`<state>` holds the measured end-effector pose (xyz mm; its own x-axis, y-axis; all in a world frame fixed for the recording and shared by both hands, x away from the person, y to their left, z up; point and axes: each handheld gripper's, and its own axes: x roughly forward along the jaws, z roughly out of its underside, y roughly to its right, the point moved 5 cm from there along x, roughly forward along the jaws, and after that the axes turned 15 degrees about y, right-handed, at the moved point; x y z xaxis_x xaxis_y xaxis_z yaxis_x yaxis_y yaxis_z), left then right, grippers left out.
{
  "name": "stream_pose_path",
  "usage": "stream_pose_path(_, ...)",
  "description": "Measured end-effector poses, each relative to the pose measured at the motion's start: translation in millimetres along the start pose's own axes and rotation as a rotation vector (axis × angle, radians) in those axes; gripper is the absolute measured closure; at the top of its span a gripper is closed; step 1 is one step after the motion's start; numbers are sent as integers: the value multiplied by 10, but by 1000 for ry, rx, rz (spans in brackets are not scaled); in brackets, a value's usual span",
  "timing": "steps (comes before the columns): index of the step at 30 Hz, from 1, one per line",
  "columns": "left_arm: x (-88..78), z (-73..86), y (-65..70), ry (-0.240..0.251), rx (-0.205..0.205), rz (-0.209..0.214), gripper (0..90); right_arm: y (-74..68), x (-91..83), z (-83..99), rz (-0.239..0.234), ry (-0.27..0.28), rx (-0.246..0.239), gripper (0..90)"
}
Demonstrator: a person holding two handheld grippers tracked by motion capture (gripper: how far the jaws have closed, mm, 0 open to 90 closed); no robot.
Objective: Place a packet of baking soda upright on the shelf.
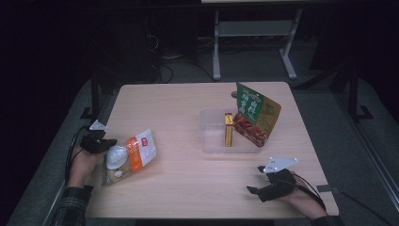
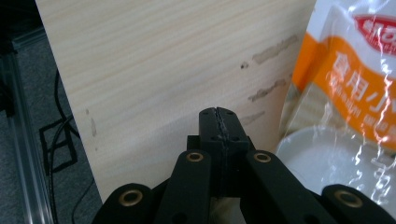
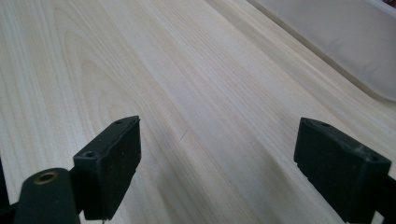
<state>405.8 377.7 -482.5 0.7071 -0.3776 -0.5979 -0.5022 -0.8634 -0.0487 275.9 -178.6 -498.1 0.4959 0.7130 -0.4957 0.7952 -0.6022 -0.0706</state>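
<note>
A white and orange bag (image 1: 134,153) of white powder lies near the table's left edge, and its orange print fills the right side of the left gripper view (image 2: 345,79). My left gripper (image 1: 104,142) sits at the bag's left end, just over the table edge. Its jaws are pressed together (image 2: 218,116) beside the bag, with nothing seen between the pads. My right gripper (image 1: 256,180) rests at the front right of the table. It stands wide open (image 3: 219,140) over bare wood.
A clear plastic container (image 1: 209,141) stands right of the table's middle; it holds a thin yellow box (image 1: 228,131) and a green and red snack bag (image 1: 254,115). Its wall (image 3: 336,42) lies ahead of my right gripper. Dark floor and cables surround the table.
</note>
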Motion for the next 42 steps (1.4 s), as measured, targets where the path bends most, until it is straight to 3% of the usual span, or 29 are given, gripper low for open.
stream_pose_path(5,-26,23,6,11,-19,19,899,-5,-2,-3,2,1,-3,145)
stream_pose_path(11,-77,67,122,4,-48,67,899,-7,-4,-4,2,0,-10,146)
stream_pose_path(13,-115,89,153,-8,-31,69,899,-12,-6,-8,1,4,-12,146)
stream_pose_path(16,-191,146,180,0,-62,64,899,-12,-6,-9,1,2,-13,146)
stream_pose_path(22,-288,240,223,-15,-83,70,899,-17,5,-16,-3,-1,-9,146)
stream_pose_path(25,-340,307,284,-33,-95,77,899,-16,7,-17,-3,-2,-10,146)
stream_pose_path(32,-519,420,495,-25,-127,95,899,-26,12,-23,-6,-3,-13,146)
stream_pose_path(35,-543,431,523,-26,-115,95,898,-26,14,-23,-5,-4,-14,146)
stream_pose_path(37,-575,407,496,-8,-115,66,897,-26,16,-25,-5,-4,-14,146)
stream_pose_path(38,-648,346,440,32,-130,38,856,-26,17,-27,-6,-2,-15,146)
stream_pose_path(39,-648,346,440,32,-130,38,823,-26,17,-27,-6,-2,-15,146)
stream_pose_path(40,-741,276,402,74,-147,31,795,-25,17,-24,-7,-3,-16,146)
stream_pose_path(42,-777,241,405,98,-155,46,764,-25,16,-23,-6,-4,-15,146)
